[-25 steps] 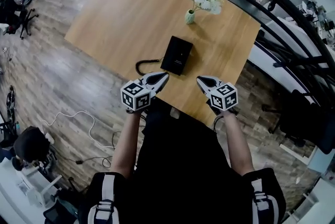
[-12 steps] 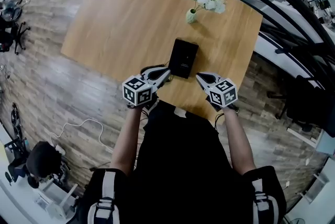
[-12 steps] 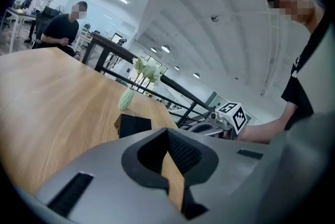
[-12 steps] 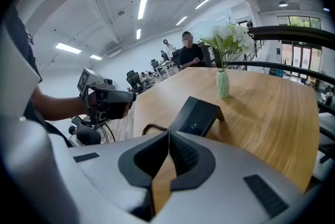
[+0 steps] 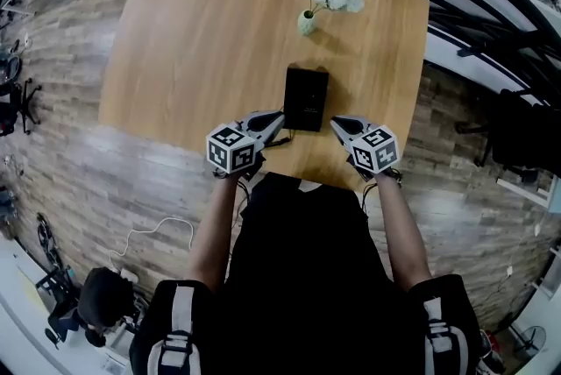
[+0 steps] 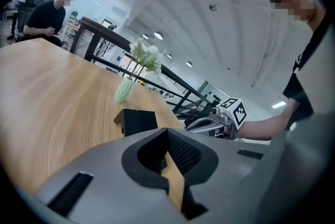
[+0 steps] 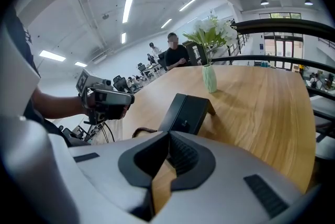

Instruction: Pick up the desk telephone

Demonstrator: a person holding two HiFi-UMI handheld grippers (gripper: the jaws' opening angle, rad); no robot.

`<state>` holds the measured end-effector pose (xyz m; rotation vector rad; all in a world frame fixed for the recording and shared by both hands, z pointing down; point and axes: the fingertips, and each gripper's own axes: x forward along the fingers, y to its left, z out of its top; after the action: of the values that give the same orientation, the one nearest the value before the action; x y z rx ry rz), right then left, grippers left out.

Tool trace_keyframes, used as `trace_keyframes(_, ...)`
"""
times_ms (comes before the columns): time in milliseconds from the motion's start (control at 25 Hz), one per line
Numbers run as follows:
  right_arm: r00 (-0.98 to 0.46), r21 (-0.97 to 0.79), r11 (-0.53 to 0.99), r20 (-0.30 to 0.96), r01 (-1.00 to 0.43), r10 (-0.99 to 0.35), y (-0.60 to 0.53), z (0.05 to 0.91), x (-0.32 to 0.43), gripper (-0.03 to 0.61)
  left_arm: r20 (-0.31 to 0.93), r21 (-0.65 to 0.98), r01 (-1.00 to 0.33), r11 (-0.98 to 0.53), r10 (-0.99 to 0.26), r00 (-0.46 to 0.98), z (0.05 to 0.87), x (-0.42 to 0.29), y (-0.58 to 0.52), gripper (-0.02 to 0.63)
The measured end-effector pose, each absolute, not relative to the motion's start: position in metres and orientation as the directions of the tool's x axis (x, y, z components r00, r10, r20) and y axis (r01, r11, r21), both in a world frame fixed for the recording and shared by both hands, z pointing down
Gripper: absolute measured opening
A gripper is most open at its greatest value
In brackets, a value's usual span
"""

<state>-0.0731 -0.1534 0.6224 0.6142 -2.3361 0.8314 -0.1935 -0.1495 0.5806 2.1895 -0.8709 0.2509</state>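
phone: the black desk telephone (image 5: 306, 98) is laid flat on the table (image 5: 193, 40), between both tools | left tool (image 5: 281, 115): jaws are closed, nothing is held, just left of the telephone | right tool (image 5: 335, 123): jaws are closed, nothing is held, just right of it | vase (image 5: 306, 22): with white flowers, behind the telephone

The setting is presenting as an open-plan office. A large wooden table (image 5: 202, 40) carrying a desk telephone (image 5: 306, 98) is standing on a wood-plank floor (image 5: 96, 180), with a black railing (image 7: 282, 23) running alongside. Strip lights (image 7: 127, 10) are glowing on the white ceiling. A person (image 6: 44, 13) is sitting at the table's far end, and a loose cable (image 5: 158, 229) is lying on the floor.
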Motion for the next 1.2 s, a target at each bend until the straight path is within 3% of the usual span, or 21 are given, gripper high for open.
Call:
trace_keyframes(840,-0.713,-0.467,0.625,0.667,-0.625,-0.215,-0.161,0.677,-0.084,0.029,0.495,0.631,-0.615,-0.473,-0.365,0.789,0.656,-0.204,-0.171,0.023)
trace_keyframes(920,-0.712,-0.481,0.607,0.67,-0.633,-0.211,-0.163,0.685,-0.084,0.056,0.498,0.64,-0.614,-0.462,-0.359,0.789,0.664,-0.206,-0.174,0.023)
trace_keyframes(1000,-0.716,-0.501,0.586,0.666,-0.637,-0.208,-0.166,0.692,-0.084,0.133,0.506,0.646,-0.615,-0.452,-0.349,0.789,0.673,-0.206,-0.177,0.044)
trace_keyframes(1080,-0.721,-0.519,0.566,0.66,-0.64,-0.211,-0.17,0.698,-0.085,0.15,0.516,0.652,-0.614,-0.446,-0.333,0.79,0.683,-0.206,-0.18,0.112)
trace_keyframes(1200,-0.726,-0.537,0.548,0.655,-0.642,-0.209,-0.175,0.706,-0.087,0.176,0.526,0.659,-0.605,-0.447,-0.3,0.796,0.693,-0.203,-0.182,0.132)
